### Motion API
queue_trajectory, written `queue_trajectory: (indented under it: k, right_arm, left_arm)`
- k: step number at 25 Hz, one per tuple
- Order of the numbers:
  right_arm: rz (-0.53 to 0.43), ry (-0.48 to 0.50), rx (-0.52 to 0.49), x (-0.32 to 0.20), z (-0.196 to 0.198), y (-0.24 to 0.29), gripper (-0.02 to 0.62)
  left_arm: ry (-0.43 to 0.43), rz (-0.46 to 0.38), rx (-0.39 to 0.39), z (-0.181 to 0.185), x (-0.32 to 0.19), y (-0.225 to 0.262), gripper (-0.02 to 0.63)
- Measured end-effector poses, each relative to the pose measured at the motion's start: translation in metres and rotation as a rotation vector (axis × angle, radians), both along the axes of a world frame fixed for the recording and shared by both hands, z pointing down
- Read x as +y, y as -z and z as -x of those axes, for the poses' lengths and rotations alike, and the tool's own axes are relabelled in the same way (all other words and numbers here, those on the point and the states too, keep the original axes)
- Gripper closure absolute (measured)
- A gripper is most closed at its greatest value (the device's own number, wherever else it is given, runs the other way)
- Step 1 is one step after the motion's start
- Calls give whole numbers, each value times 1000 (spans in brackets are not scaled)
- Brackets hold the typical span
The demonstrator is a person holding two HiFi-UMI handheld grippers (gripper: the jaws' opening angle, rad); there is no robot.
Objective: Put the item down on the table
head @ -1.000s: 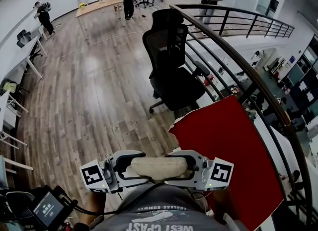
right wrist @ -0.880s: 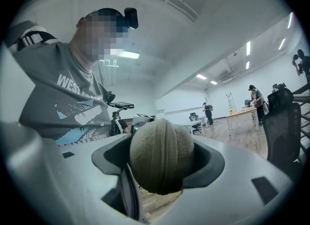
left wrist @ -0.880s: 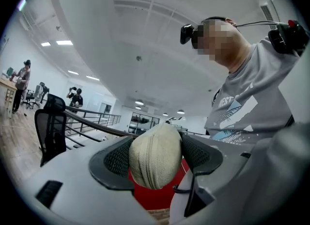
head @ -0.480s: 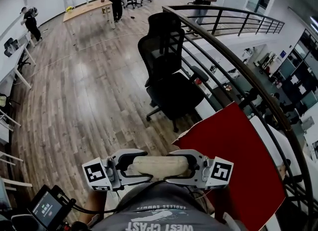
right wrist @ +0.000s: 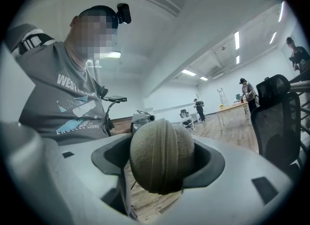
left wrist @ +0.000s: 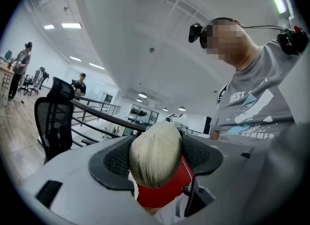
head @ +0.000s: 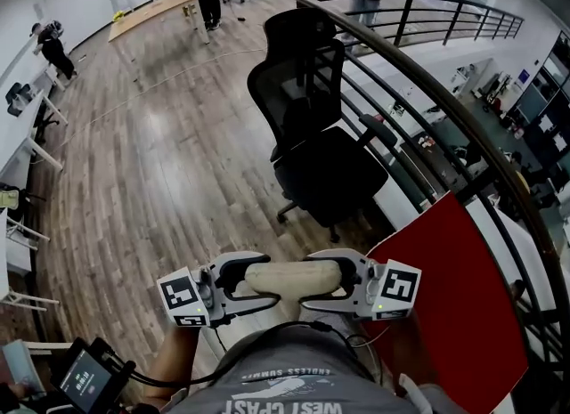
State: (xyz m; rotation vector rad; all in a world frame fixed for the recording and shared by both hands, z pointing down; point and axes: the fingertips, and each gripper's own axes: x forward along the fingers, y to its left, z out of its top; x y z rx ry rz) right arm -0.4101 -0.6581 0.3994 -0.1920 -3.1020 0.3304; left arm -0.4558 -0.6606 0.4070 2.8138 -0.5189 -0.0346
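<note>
The left gripper [head: 233, 283] and right gripper [head: 349, 280] stay clamped on opposite ends of the tan pouch [head: 292, 279], held in mid-air at 6 o'clock, while the red board [head: 445, 314] has slid toward 4 o'clock, its lower corner cut off

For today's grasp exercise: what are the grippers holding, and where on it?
A beige zippered pouch: the left gripper clamps one end, the right gripper the other.

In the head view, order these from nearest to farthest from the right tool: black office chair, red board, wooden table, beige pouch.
1. Beige pouch, gripped in the right tool.
2. Red board, just right.
3. Black office chair, ahead.
4. Wooden table, far upper left.
</note>
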Motion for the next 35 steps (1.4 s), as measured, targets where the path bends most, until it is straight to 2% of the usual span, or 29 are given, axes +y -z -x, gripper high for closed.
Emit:
queue_trajectory:
  k: [4, 8, 14, 18, 22, 26, 29, 32, 35]
  right_arm:
    - [47, -50, 35, -96, 0, -28, 325]
    - [133, -102, 52, -206, 5, -65, 324]
    - [383, -174, 24, -325, 2, -121, 325]
    - [567, -217, -23, -411, 5, -190, 325]
    - [735, -291, -92, -482, 2, -255, 325]
    - [853, -411, -165, -535, -11, -301, 325]
    - [948, -524, -182, -586, -26, -364, 325]
    - [1094, -672, -189, -636, -42, -444, 325]
    - [1212, -782, -208, -669, -50, -505, 325]
  left_arm:
    - [-28, 64, 23, 0, -96, -28, 285]
    - [-49, 129, 65, 5, -207, -65, 284]
    - [-59, 299, 186, 5, -326, -121, 282]
    - [-20, 409, 260, 12, -412, -189, 281]
    - [91, 531, 366, 18, -484, -256, 278]
    - [305, 652, 522, 36, -538, -305, 275]
    - [442, 738, 573, 46, -577, -356, 275]
    - [472, 770, 581, 45, -602, -394, 276]
    - [492, 805, 603, 41, -605, -409, 276]
